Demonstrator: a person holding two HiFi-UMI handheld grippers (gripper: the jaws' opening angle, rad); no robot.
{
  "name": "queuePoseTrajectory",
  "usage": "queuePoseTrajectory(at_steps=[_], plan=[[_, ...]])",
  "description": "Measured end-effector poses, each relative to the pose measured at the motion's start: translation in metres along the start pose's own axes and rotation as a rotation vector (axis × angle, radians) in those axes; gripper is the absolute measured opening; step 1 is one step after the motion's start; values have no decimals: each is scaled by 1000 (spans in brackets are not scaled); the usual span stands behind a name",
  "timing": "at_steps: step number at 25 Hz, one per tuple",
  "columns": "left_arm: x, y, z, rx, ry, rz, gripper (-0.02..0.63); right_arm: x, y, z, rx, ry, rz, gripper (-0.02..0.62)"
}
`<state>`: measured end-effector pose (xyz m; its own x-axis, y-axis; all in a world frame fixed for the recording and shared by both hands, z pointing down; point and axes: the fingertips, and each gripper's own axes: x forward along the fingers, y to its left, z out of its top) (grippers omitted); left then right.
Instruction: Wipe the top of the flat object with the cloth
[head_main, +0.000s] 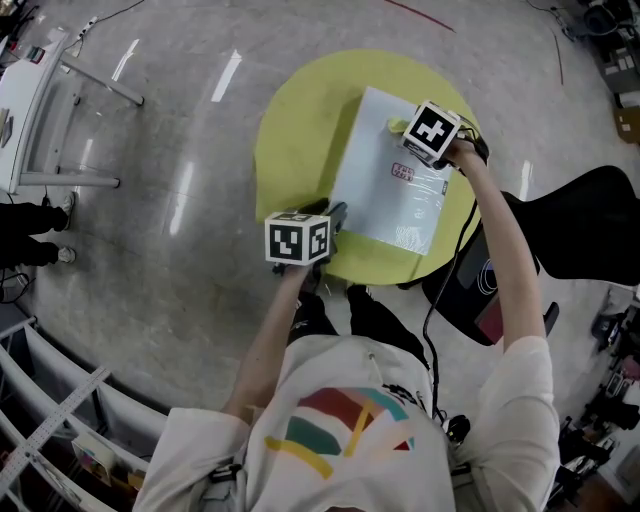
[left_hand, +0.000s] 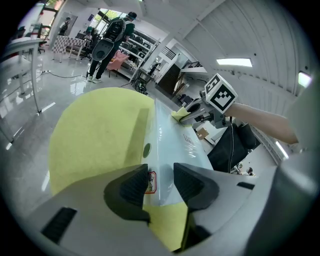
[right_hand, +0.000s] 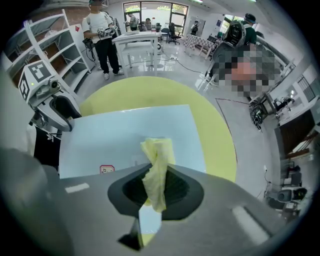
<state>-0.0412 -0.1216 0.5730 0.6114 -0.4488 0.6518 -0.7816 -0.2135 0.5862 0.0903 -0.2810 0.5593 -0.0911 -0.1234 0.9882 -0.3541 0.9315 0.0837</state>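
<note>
A pale, flat board (head_main: 395, 180) lies on the round yellow table (head_main: 295, 130). My right gripper (head_main: 410, 135) points down over the board's far right corner, shut on a yellow cloth (head_main: 397, 126). In the right gripper view the cloth (right_hand: 157, 160) hangs pinched between the jaws (right_hand: 157, 187) and meets the board (right_hand: 120, 140). My left gripper (head_main: 337, 213) is at the board's near left corner. In the left gripper view that corner (left_hand: 165, 165) sits wedged between the wide-set jaws (left_hand: 160, 182), with both pads against its edges. The right gripper (left_hand: 192, 112) and cloth (left_hand: 179, 115) show at the far end.
A black office chair (head_main: 590, 225) and a dark bag (head_main: 480, 285) stand right of the table. A white table frame (head_main: 40, 110) is at the far left. People (right_hand: 102, 35) and shelving (right_hand: 45, 40) are in the background.
</note>
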Motion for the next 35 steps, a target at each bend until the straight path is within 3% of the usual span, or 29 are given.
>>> queuePoseTrajectory(at_steps=[12,19,29,35], plan=[[1,1,-3,2,8,-4,166,-7,69,-10,-25,-45,81,26],[4,3,-4,1,12,-13,166,-8,96,-17,-19,-33,77,26],[4,2,-4,7,15,-17,166,-13,150,-28,-55,-8,139,26],[4,3,-4,4,15,-19,167,-18,179,-17,-95,-65,161,26]])
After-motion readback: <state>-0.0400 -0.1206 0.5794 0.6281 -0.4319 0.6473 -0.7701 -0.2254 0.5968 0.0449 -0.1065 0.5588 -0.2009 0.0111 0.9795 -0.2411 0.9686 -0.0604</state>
